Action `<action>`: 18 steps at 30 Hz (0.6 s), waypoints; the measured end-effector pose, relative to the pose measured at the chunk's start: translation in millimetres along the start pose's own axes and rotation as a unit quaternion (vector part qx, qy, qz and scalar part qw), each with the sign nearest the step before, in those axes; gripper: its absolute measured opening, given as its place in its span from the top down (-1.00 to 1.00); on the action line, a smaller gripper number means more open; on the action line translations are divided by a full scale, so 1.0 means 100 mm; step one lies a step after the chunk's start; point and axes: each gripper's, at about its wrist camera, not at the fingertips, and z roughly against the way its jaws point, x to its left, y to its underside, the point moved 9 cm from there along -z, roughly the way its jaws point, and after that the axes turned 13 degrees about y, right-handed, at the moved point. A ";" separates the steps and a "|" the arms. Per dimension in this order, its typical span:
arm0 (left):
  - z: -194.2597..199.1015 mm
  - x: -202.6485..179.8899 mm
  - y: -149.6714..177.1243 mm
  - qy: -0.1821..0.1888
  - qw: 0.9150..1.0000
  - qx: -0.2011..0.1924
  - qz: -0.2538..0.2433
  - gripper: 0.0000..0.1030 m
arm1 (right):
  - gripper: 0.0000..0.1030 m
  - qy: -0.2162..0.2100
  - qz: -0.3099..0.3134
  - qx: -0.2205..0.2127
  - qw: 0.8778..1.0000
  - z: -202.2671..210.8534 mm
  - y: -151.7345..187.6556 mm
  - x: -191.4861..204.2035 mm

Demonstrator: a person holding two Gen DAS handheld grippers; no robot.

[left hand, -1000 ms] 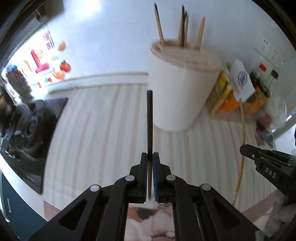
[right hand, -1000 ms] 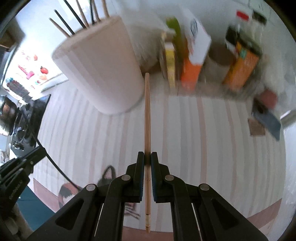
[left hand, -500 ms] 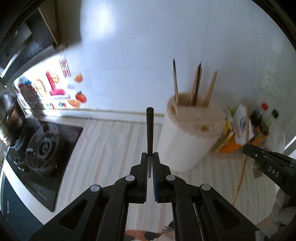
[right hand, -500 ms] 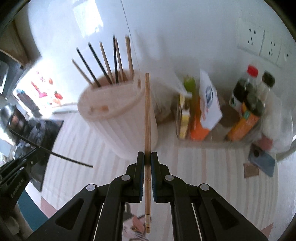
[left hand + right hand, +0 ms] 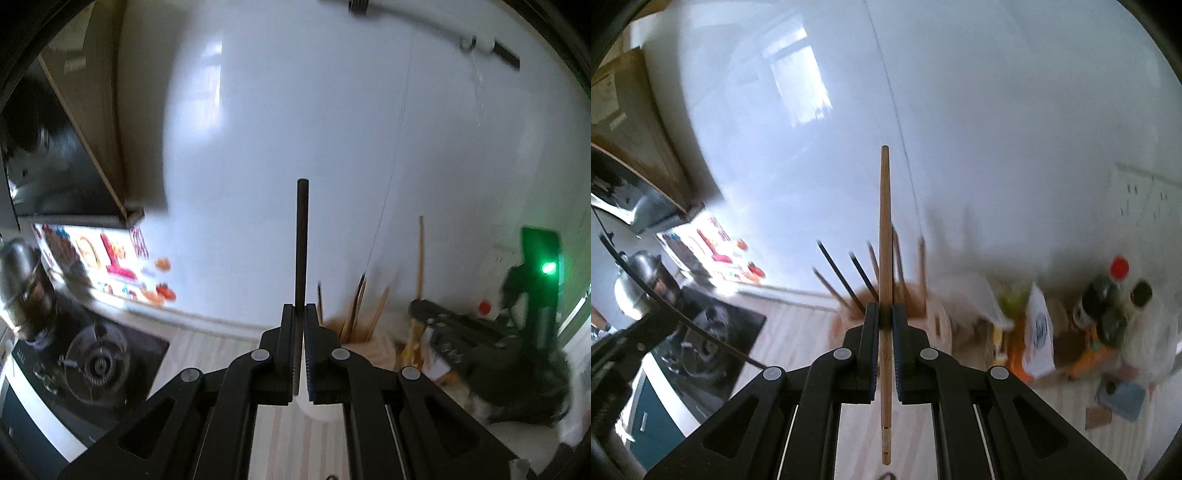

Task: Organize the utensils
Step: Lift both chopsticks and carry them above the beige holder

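Chopsticks fill both my tools: my left gripper [image 5: 300,314] clenches a matte black chopstick [image 5: 301,240], my right gripper [image 5: 885,314] a smooth bamboo chopstick [image 5: 885,236]. Both rods stand upright above the round, pale chopstick holder [image 5: 936,325], which bristles with more sticks.

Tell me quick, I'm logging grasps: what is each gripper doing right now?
Left gripper: closed on a black chopstick.
Right gripper: closed on a wooden chopstick.
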 end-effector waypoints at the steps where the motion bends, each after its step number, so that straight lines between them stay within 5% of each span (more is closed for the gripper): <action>1: 0.02 -0.03 -0.08 0.005 1.000 -0.006 0.000 0.96 | 0.86 -0.002 0.000 -0.006 1.000 0.02 -0.06 0.03; 9: -0.27 -0.25 -0.44 0.041 0.999 -0.007 0.008 0.96 | 0.86 -0.014 -0.033 -0.048 0.998 -0.03 -0.63 0.03; 18: -0.92 -0.17 -0.49 0.046 0.998 0.027 0.029 0.96 | 0.86 -0.015 -0.075 -0.123 0.989 -0.41 -0.87 -0.17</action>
